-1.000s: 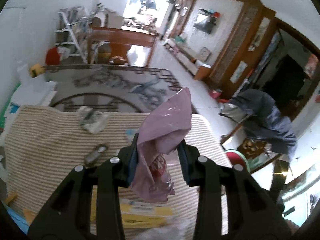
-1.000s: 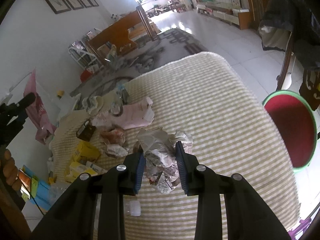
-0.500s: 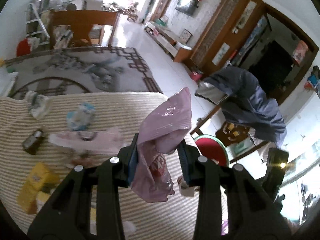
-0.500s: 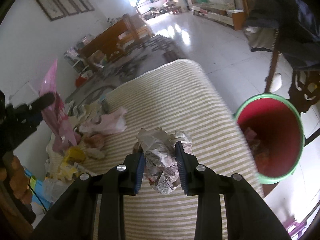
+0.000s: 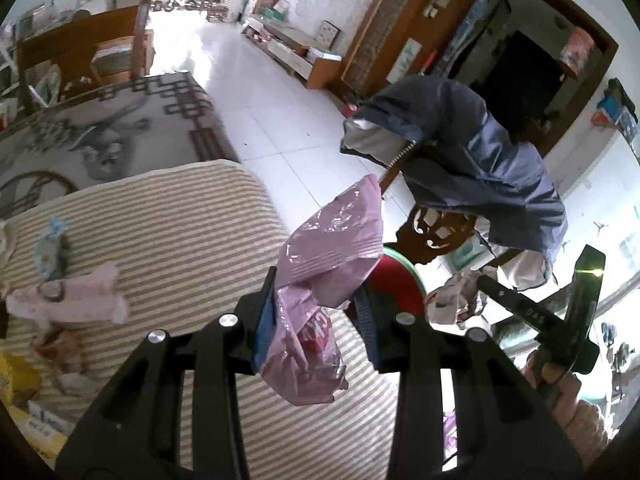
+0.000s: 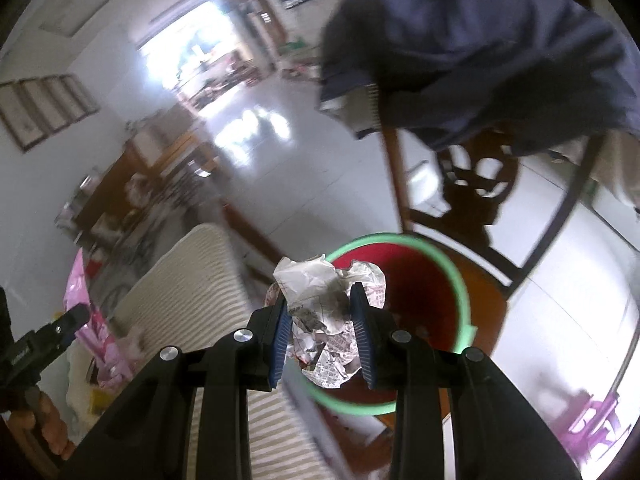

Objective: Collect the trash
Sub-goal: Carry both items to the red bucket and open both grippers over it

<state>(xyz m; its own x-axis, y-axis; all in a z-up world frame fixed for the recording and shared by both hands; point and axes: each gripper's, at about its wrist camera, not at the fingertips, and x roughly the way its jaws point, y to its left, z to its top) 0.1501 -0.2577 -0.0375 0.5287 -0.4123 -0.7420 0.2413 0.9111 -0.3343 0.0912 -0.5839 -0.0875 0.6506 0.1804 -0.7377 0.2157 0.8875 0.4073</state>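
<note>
On the left side, the left gripper (image 5: 316, 316) has its jaws closed most of the way on a pink plastic wrapper (image 5: 320, 280). The wrapper is crumpled between the two blue pads; one part stands up above the jaws and one part hangs below them. Under these jaws there is the striped table cover (image 5: 160, 220), not the bin. The red bin (image 5: 400, 284) with the green rim shows just beyond the jaws and a little to their right, half hidden behind the wrapper. Other trash lies on the cover to the left of the jaws, for example a pale pink wrapper (image 5: 76, 300).

On the right side, the right gripper (image 6: 322, 330) has its jaws closed to a narrow gap on a ball of crumpled newspaper (image 6: 328, 304). In its view, the red bin (image 6: 420, 280) lies just beyond and below the jaws, and the paper looks to be over its mouth.

I judge the step in hand is to drop both pieces into the bin. To do it well, the right jaws should open only when the paper is fully inside the green rim. The left jaws should first go further toward the bin, because the light wrapper can float aside or stick to a pad. The chair (image 6: 460, 192) with the blue jacket (image 6: 480, 48) stands just behind the bin, so the hands should not go too far.
</note>
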